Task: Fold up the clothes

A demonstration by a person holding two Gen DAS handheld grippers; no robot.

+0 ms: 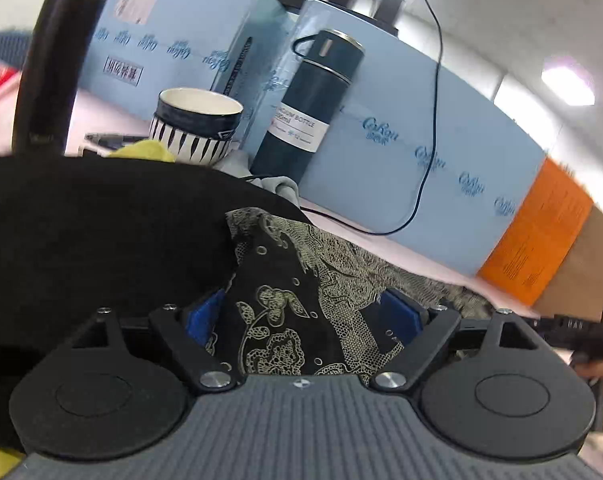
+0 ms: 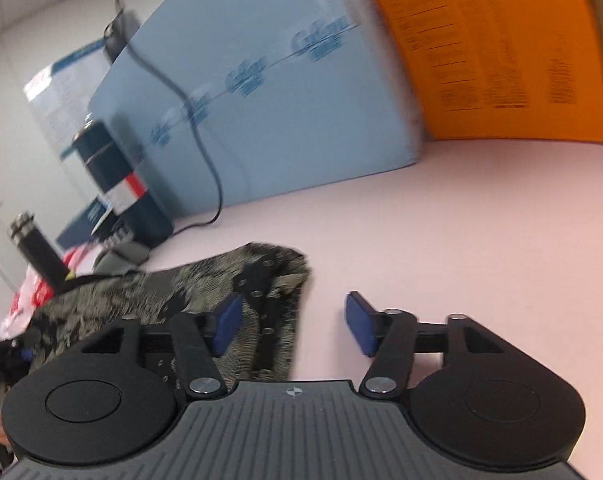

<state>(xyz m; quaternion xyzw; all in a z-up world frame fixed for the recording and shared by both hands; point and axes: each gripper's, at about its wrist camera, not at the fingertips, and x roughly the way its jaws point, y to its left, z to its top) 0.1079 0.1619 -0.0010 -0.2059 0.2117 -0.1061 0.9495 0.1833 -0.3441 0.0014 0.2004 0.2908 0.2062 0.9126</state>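
Note:
A black garment with a pale lace flower pattern (image 1: 285, 280) lies bunched on the pink table, next to a plain black cloth (image 1: 101, 232) on its left. My left gripper (image 1: 303, 316) stands wide open with a fold of the patterned garment lying loosely between its blue pads (image 1: 203, 318), which do not press on it. In the right wrist view the same garment (image 2: 205, 280) ends at a corner. My right gripper (image 2: 293, 324) is open over that edge: one pad is above the cloth, the other above the bare table (image 2: 461, 220).
Behind the garment stand a dark blue bottle (image 1: 309, 108), a striped bowl (image 1: 197, 124), a tall black flask (image 1: 57, 52) and a yellow cloth (image 1: 145, 150). Light blue boxes (image 1: 441, 184) and an orange box (image 1: 541, 240) wall the back, with a black cable (image 1: 433, 120) hanging down.

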